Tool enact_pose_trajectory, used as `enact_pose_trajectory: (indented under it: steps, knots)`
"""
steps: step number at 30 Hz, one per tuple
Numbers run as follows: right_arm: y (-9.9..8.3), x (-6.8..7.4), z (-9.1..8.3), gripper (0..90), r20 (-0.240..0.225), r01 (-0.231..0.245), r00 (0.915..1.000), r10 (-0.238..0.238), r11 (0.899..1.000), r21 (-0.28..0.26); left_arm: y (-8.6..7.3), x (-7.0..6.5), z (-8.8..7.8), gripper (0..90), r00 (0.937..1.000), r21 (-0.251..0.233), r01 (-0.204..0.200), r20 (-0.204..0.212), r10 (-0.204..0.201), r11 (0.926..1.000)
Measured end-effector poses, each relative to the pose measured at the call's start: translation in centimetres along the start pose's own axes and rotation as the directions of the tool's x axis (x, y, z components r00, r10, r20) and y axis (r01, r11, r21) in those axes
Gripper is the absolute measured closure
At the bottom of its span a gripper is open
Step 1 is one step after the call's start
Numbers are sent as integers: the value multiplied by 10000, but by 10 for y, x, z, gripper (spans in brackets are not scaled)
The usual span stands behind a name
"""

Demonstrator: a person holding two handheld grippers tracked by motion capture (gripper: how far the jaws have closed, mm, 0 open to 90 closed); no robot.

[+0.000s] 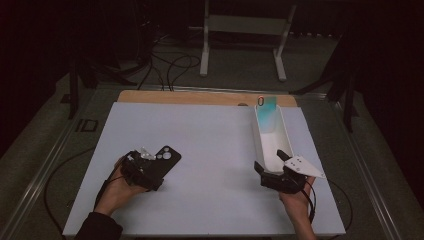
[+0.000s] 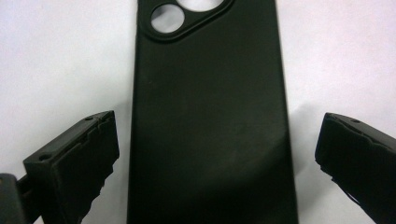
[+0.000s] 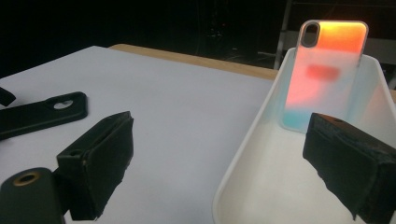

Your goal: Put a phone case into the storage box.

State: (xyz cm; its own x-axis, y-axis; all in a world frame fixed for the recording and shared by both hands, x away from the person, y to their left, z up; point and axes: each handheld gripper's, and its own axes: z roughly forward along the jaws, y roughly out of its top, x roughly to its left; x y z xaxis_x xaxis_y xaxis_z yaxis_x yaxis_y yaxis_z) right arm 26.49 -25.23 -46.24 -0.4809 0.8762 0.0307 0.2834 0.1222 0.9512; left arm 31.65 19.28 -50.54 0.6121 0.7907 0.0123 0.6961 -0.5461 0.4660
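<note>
A black phone case (image 1: 166,159) lies flat on the white table sheet (image 1: 210,145), camera cut-out away from me. My left gripper (image 1: 147,170) is open, its jaws straddling the black phone case (image 2: 210,121) without touching it. A long white tray (image 1: 270,137) lies at the right, and an iridescent phone case (image 1: 266,112) leans upright against its far wall. That iridescent phone case (image 3: 327,70) glows orange and teal. My right gripper (image 1: 272,162) is open at the tray's near end, one jaw over the white tray (image 3: 261,177), the other outside its left wall.
A wooden strip (image 1: 200,97) borders the far edge of the sheet. Beyond it stand a white frame (image 1: 245,35) and cables (image 1: 170,65) on the dark floor. The black phone case (image 3: 42,114) lies off to the left in the right gripper view.
</note>
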Motion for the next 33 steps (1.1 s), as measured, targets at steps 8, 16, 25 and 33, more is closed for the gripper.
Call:
enact_pose_trajectory:
  steps: [8,16,25,33]
  knots:
    - [-1,0,0,86,28,-26,10000,26,10000,39,-4,3,5,64,9991,75,416,-3,-416,9991]
    - [-1,2,2,86,6,102,9999,-102,9999,109,-4,2,4,89,9992,219,389,9,-390,9990]
    - [-1,3,1,87,-9,90,10000,-90,9999,85,-4,0,2,144,9994,124,353,6,-354,9993]
    - [0,2,1,87,-13,63,10000,-63,9999,80,-4,-2,-1,161,9996,-54,222,-145,-222,9997]
